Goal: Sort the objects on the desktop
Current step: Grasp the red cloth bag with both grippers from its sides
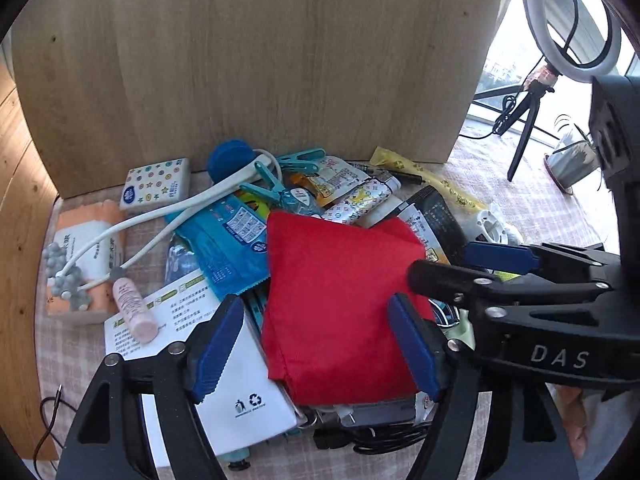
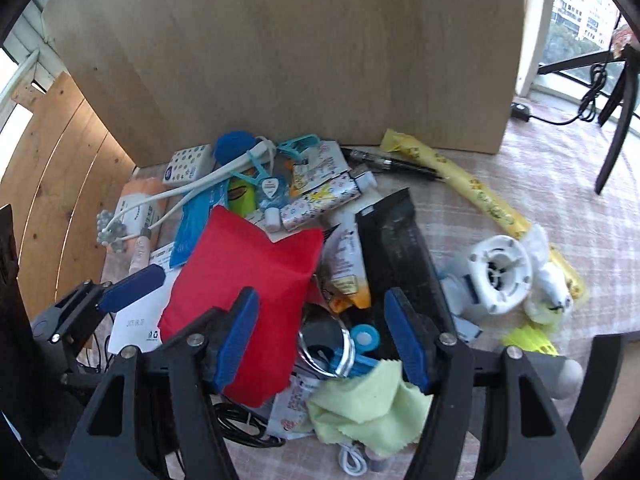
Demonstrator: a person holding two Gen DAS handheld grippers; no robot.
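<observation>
Behind everything, a tall pale wooden board (image 1: 256, 52) is standing upright at the back of the table (image 2: 560, 184), which is wearing a pinkish checked cloth and carrying a jumbled pile of small desktop things.

Lying on top of that pile, the red fabric pouch (image 1: 340, 308) is the biggest piece and serves as the landmark. Left of it in the left wrist view, a white cardboard box with a recycling mark (image 1: 244, 396) is sitting half under its edge, and a blue plastic wipes packet (image 1: 228, 240) is lying just beyond that. Right of the pouch in the right wrist view, a flat black packet (image 2: 400, 248) is resting, with a white round plastic gadget (image 2: 500, 276) further right. Nearer than the pouch, a crumpled pale green cloth (image 2: 368, 404) is lying beside a metal ring (image 2: 328, 344).

Sorting looks barely begun. The left hand-held gripper (image 1: 316, 352) is hovering with its jaws apart on either side of the pouch's near end, pads not pressing. The right hand-held gripper (image 2: 324, 344) is hanging with jaws apart over the metal ring, holding nothing.

Next, the left one probably needs lowering and closing on the pouch, then lifting without dragging neighbours.
</observation>
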